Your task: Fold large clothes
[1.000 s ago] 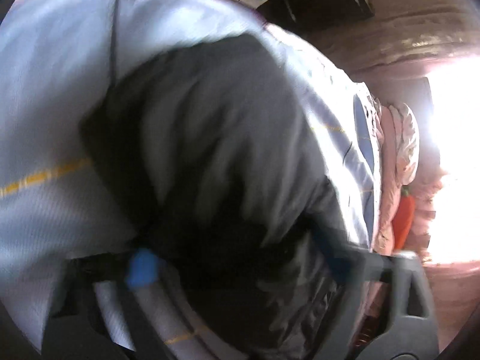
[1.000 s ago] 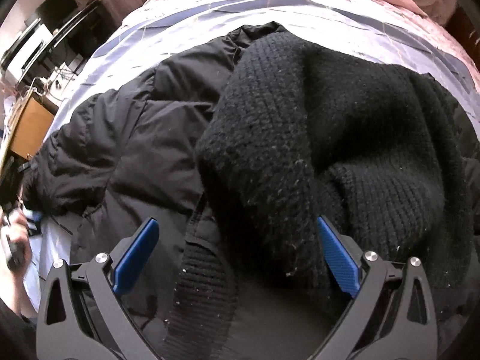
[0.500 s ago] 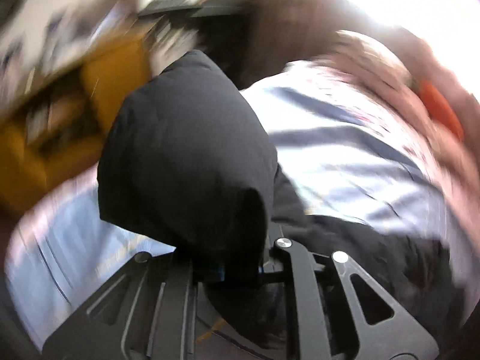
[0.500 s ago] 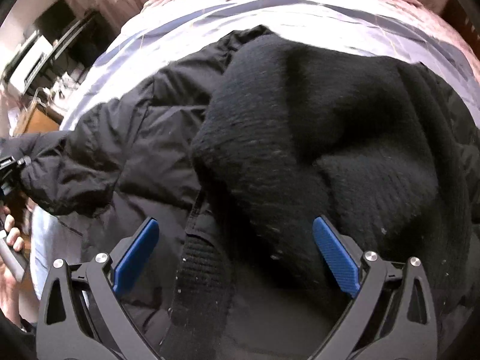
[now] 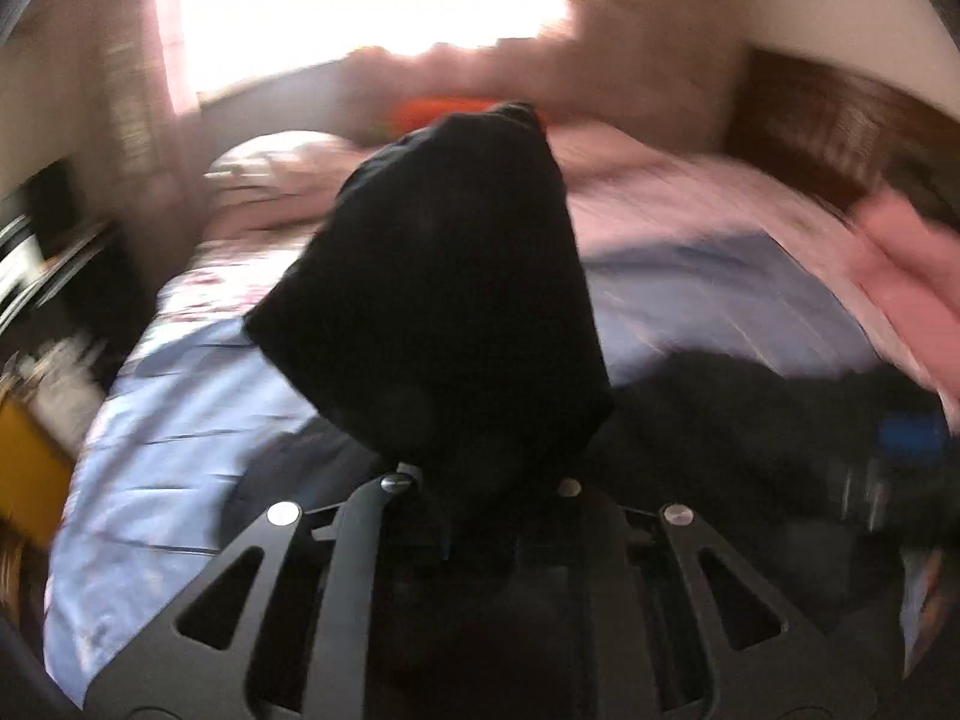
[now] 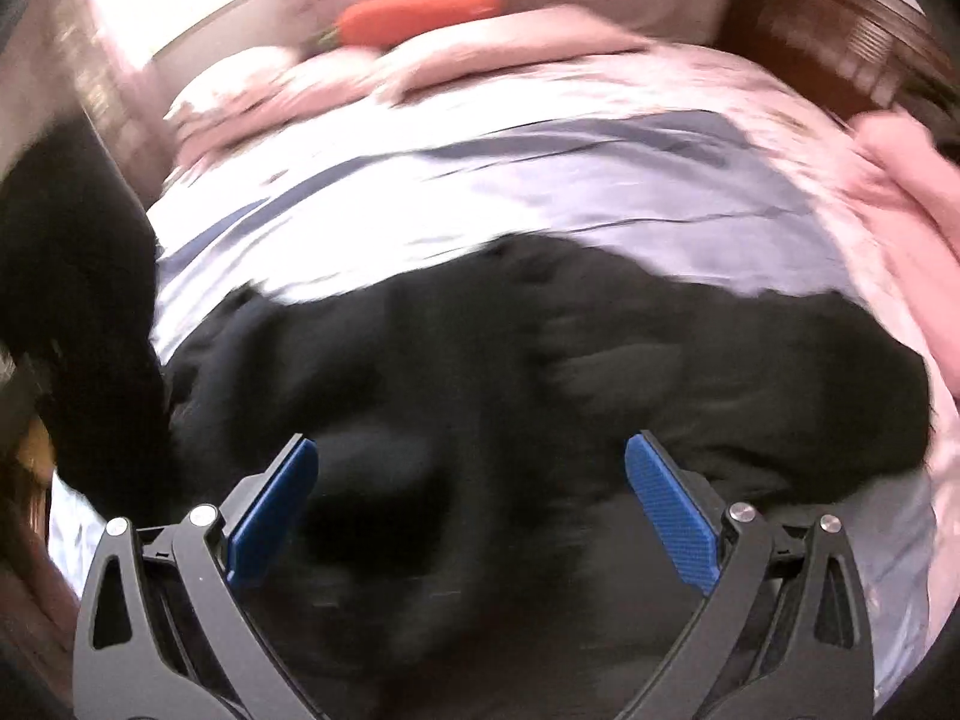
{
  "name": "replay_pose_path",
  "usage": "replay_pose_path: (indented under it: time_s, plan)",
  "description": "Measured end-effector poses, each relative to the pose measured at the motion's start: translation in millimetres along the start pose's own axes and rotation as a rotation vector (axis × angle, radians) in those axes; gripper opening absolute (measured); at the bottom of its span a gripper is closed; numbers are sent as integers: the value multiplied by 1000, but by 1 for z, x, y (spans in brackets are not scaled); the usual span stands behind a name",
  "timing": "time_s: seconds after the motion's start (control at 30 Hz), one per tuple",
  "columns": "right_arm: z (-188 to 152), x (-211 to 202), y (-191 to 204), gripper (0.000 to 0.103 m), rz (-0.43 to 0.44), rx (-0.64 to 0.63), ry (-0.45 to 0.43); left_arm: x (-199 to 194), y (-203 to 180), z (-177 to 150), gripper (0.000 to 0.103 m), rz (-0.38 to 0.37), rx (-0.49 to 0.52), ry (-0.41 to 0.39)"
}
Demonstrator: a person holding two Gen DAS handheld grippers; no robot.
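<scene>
A black padded jacket [image 6: 480, 372] lies in a heap on the pale blue bedsheet [image 6: 540, 192], with black knit fabric [image 6: 690, 372] on its right part. My left gripper [image 5: 480, 498] is shut on the jacket's sleeve [image 5: 444, 300], which stands up in front of the camera and hides the pads. That lifted sleeve [image 6: 78, 300] shows at the left edge of the right wrist view. My right gripper [image 6: 468, 498] hangs open above the heap with nothing between its blue pads [image 6: 672, 516]. Both views are blurred by motion.
Pink bedding [image 6: 480, 54] is bunched at the head of the bed, with an orange cushion [image 6: 420, 12] behind it. A dark wooden headboard [image 5: 840, 132] is at the right, a bright window [image 5: 372, 0] behind, shelves [image 5: 36, 252] and a yellow box [image 5: 30, 468] at the left.
My left gripper closed on the sleeve, then swung up and round with it, from over the sheet to facing the window. The right gripper rose and drew back from the heap, staying open.
</scene>
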State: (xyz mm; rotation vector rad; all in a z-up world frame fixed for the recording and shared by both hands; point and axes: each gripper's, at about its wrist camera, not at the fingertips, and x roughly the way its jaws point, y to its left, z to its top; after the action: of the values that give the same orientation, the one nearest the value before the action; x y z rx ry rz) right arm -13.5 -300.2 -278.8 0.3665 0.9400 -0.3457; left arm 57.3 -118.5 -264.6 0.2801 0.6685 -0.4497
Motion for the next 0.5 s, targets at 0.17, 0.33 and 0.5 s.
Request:
replay_pose_path:
  time_s: [0.17,0.33,0.5]
  plan:
    - [-6,-2,-67,102,-77,117,0,42,-79,-63,13,3,277,104]
    - [-25,11,-94,102,-98,176,47,40,-99,-95,48,39,499,73]
    - [-37,19,-80,102,-72,166,86,8,-104,-86,101,-97,529,11]
